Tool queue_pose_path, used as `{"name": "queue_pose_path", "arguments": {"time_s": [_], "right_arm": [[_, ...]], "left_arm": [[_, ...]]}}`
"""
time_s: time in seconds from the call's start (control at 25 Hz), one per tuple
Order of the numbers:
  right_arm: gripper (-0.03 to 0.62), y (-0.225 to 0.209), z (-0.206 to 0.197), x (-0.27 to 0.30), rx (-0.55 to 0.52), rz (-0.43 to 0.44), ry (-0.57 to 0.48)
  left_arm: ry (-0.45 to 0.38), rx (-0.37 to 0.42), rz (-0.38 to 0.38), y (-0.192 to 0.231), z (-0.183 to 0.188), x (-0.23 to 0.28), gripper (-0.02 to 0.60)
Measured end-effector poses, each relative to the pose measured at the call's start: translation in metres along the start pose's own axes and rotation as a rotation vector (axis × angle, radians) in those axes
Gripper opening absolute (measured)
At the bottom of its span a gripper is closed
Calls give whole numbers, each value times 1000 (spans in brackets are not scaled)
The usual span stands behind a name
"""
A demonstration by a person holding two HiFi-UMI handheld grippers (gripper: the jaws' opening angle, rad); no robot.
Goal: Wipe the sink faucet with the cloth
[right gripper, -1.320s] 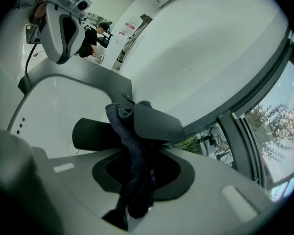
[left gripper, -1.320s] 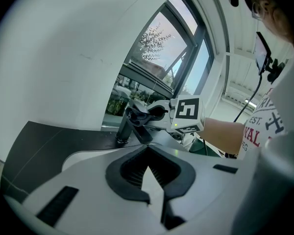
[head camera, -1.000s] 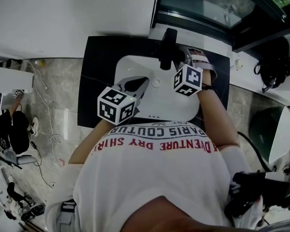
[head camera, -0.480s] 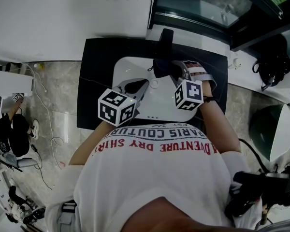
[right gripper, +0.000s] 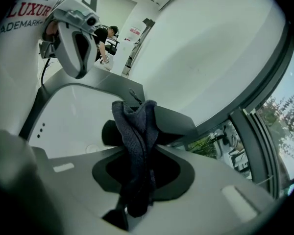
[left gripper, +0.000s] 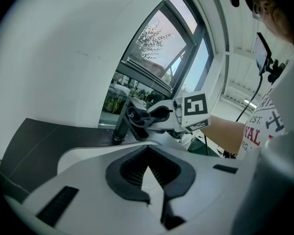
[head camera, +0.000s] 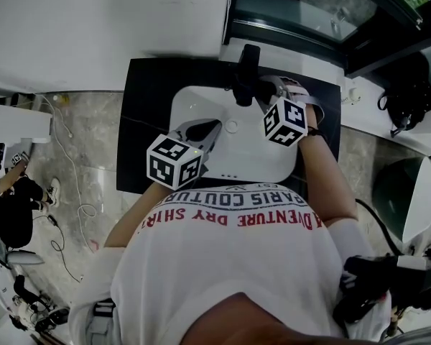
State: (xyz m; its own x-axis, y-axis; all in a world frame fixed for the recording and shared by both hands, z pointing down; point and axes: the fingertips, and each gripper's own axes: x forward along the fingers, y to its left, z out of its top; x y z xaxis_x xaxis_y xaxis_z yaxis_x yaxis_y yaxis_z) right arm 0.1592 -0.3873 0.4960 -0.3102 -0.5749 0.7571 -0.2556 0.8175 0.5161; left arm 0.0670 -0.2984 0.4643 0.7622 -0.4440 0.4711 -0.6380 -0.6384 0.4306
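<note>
At the left, a grey marbled floor (head camera: 79, 142) is seen, with a thin cable (head camera: 70, 171) trailing over it. To its right a black countertop (head camera: 145, 113) is set against the far white wall, and a white sink (head camera: 262, 160) is let into it.

The left gripper (head camera: 214, 126) is held over the near left part of the sink, its marker cube toward the person and its jaws pointed far and right. In the left gripper view its jaws (left gripper: 148, 153) are seen drawn together at the tips, and nothing is held between them. The round drain (head camera: 231, 126) is seen just to the right of those tips.

At the far edge of the sink, near its middle, the black faucet (head camera: 248, 67) is mounted, its spout reaching out over the basin. The dark cloth (right gripper: 135, 131) is found there: it is clamped between the jaws of the right gripper (head camera: 261, 92), which are closed onto it. In the right gripper view the cloth is seen standing up out of the jaws (right gripper: 146, 153), bunched in folds and pressed against the spout of the faucet (right gripper: 175, 121).

The right gripper is brought in from the right side of the sink, with a bare forearm (head camera: 323, 171) behind it. Farther right, a dark-framed window (head camera: 309, 9) is set along the far wall.
</note>
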Motion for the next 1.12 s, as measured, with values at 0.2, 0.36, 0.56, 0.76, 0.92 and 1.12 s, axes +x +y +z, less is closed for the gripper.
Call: {"name": "queue_pose_path", "arguments": {"time_s": [0.2,0.36,0.56,0.76,0.92,1.12], "right_arm": [[79,-24,-2,15,67,-18,17],[80,-34,-2,17,130,-21,3],[79,-42,3,8,127,-81,-27],[80,-44,6,0,88,-123,-26],[80,-28,8,-10,50,-122,-38],[79,-12,8,-15,121,-113,-94]], "left_arm": [[-2,-8,6,3,-1,-1,1],[-3,-13,12,6,-2,-3,2],[-3,-14,14,5,-3,-5,2],[-1,-5,10,0,-3,-3,1],[-3,-2,8,-5,-5,-3,2],[5,-3,3,-8,-11,1,1]]}}
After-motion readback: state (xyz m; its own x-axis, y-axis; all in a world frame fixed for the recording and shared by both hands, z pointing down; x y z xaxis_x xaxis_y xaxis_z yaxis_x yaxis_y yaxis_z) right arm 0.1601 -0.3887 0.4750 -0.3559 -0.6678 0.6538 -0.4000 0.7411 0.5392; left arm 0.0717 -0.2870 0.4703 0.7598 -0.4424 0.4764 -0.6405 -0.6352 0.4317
